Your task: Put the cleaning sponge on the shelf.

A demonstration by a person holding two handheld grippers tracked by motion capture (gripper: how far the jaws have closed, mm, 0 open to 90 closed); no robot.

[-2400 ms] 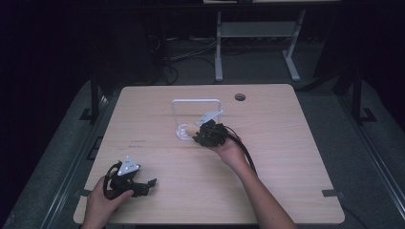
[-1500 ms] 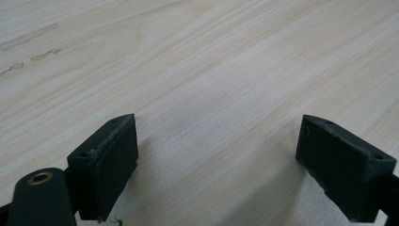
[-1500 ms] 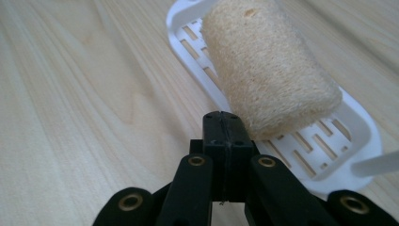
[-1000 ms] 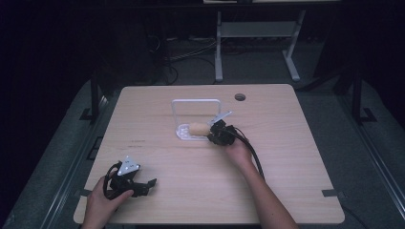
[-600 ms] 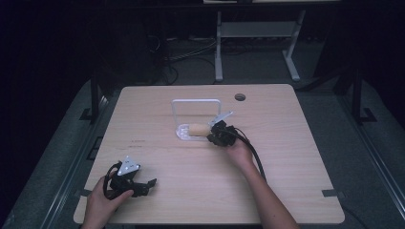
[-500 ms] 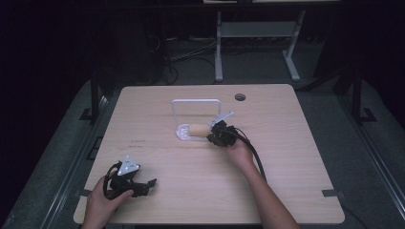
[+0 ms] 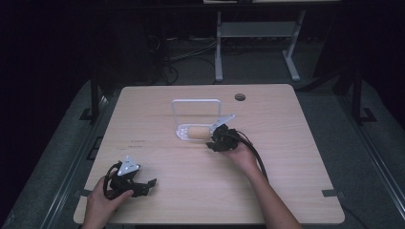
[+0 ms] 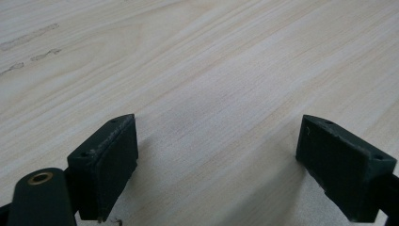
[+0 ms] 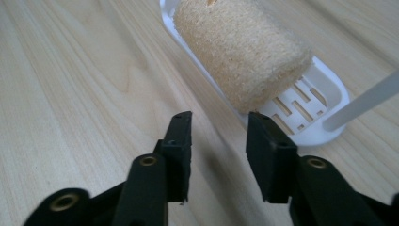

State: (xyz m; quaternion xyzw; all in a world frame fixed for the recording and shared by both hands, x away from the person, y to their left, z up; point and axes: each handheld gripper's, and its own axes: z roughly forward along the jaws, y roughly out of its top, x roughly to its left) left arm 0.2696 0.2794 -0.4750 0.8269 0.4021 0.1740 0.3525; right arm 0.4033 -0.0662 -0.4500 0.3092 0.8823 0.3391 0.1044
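Beside the loofah, right gripper has backed off.

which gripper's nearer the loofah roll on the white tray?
Right. The right gripper sits just beside the loofah roll on the white tray, jaws open and not touching it. The left gripper is far off at the table's near left edge.

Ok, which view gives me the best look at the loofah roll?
The right gripper view: the loofah roll is close and sharp, lying on the white slotted tray. The high view shows it small; the left gripper view faces bare table.
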